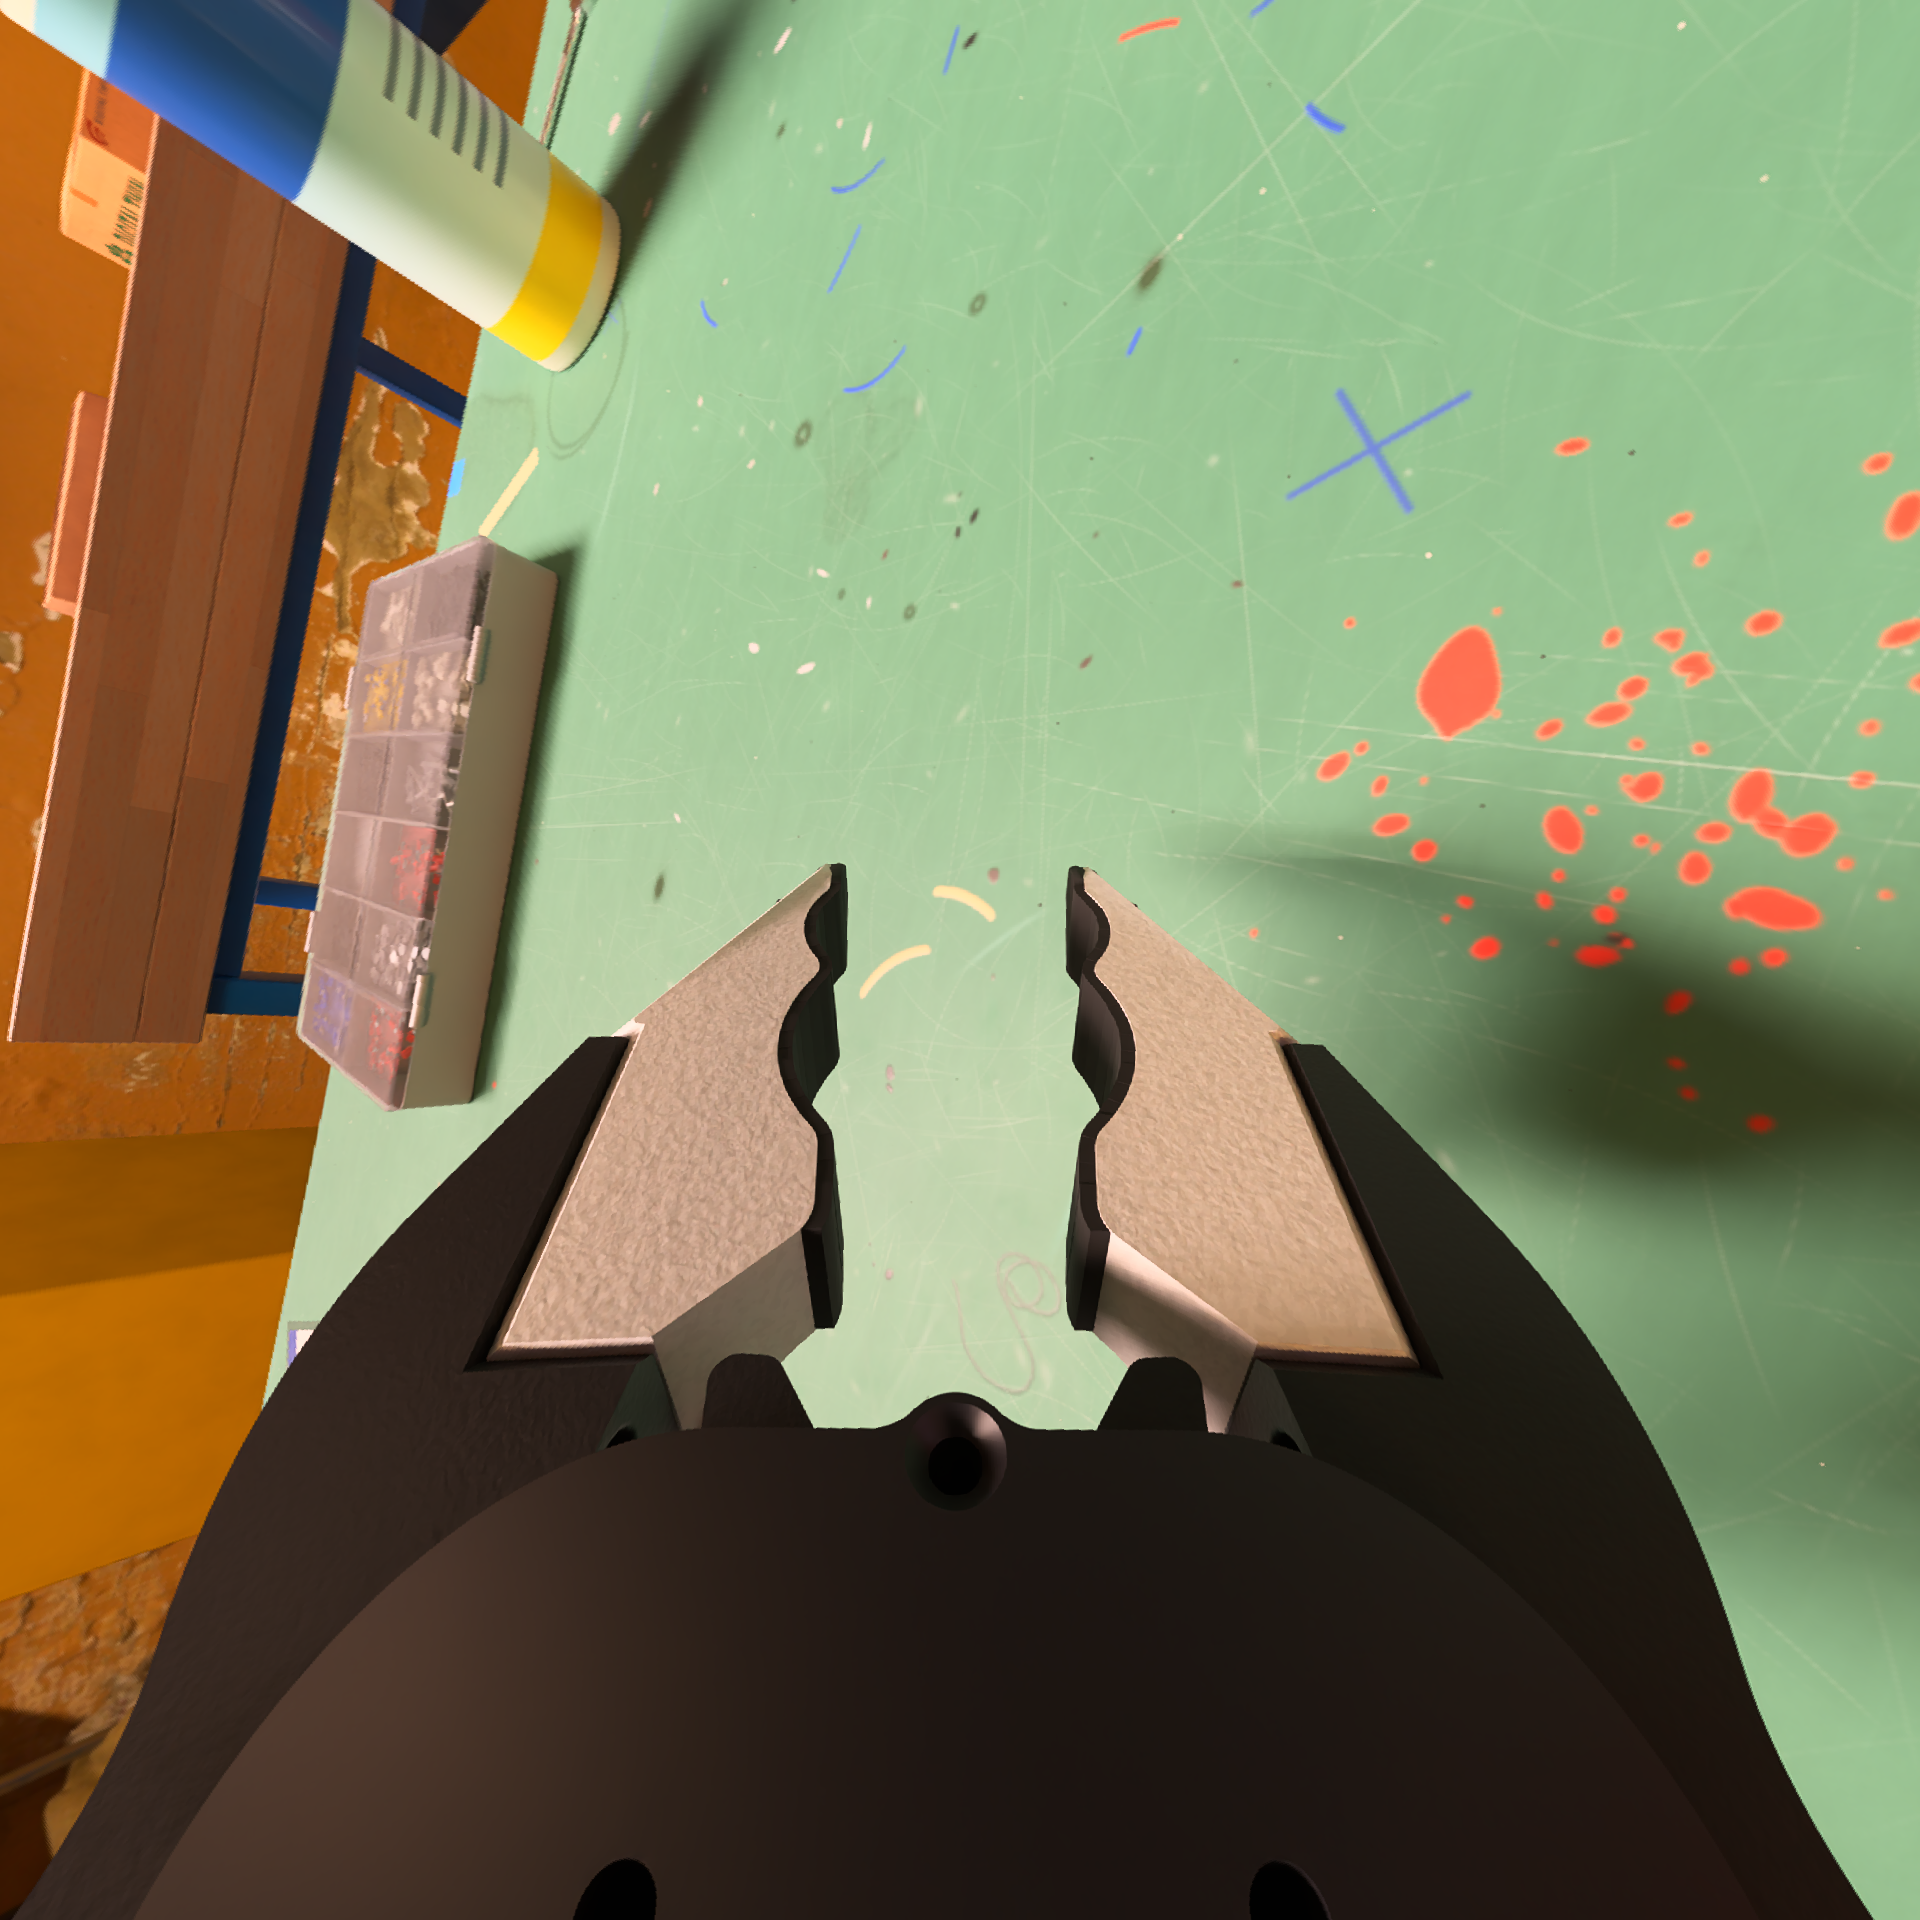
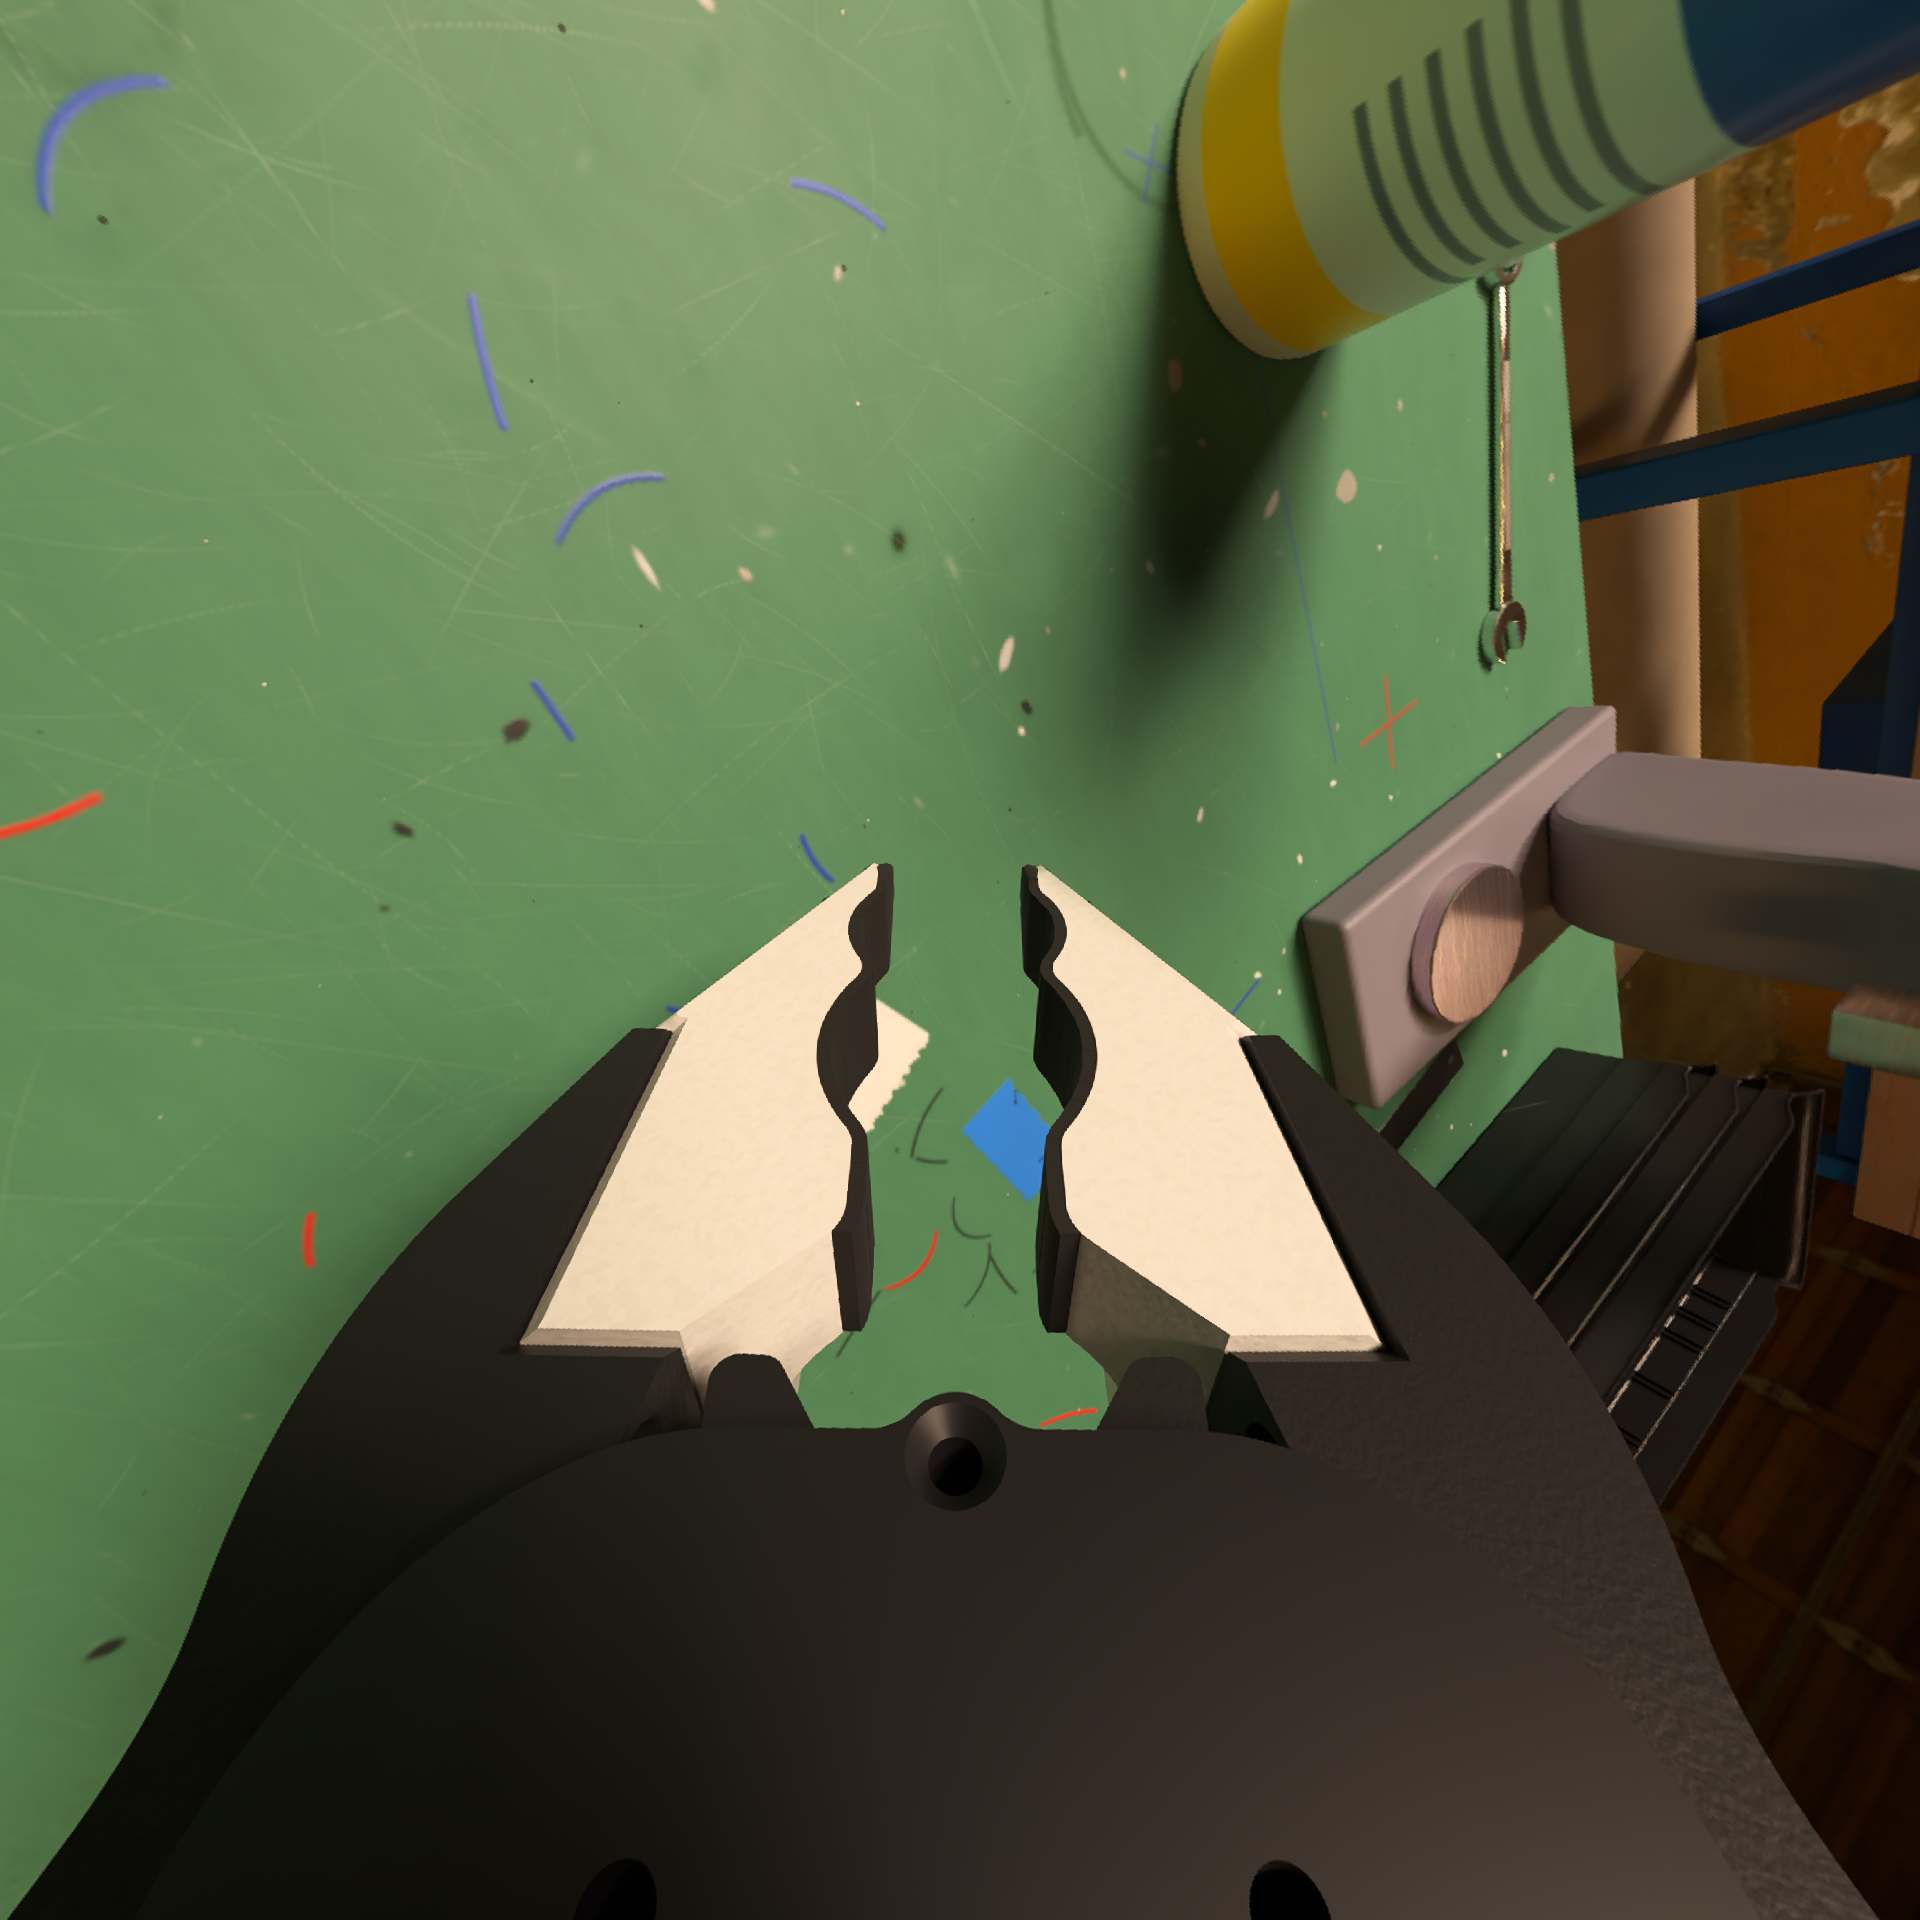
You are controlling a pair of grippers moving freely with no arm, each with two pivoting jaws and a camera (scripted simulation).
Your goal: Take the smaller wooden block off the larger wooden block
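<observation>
Neither wooden block shows in either view. My left gripper (image 1: 956, 875) is open and empty, and hangs over the scratched green mat (image 1: 1143, 644) with only paint marks between its fingers. My right gripper (image 2: 956, 871) is open with a narrower gap and is also empty. It hangs over the green mat (image 2: 520, 623), above a small blue patch (image 2: 1006, 1135) and a white scrap (image 2: 902, 1060).
A pale can with blue and yellow bands (image 1: 416, 166) stands near the mat's edge; it also shows in the right wrist view (image 2: 1455, 156). A clear parts organizer (image 1: 426, 821) lies at the left edge. A wrench (image 2: 1502, 468) and a grey clamp (image 2: 1475, 904) sit at the right edge.
</observation>
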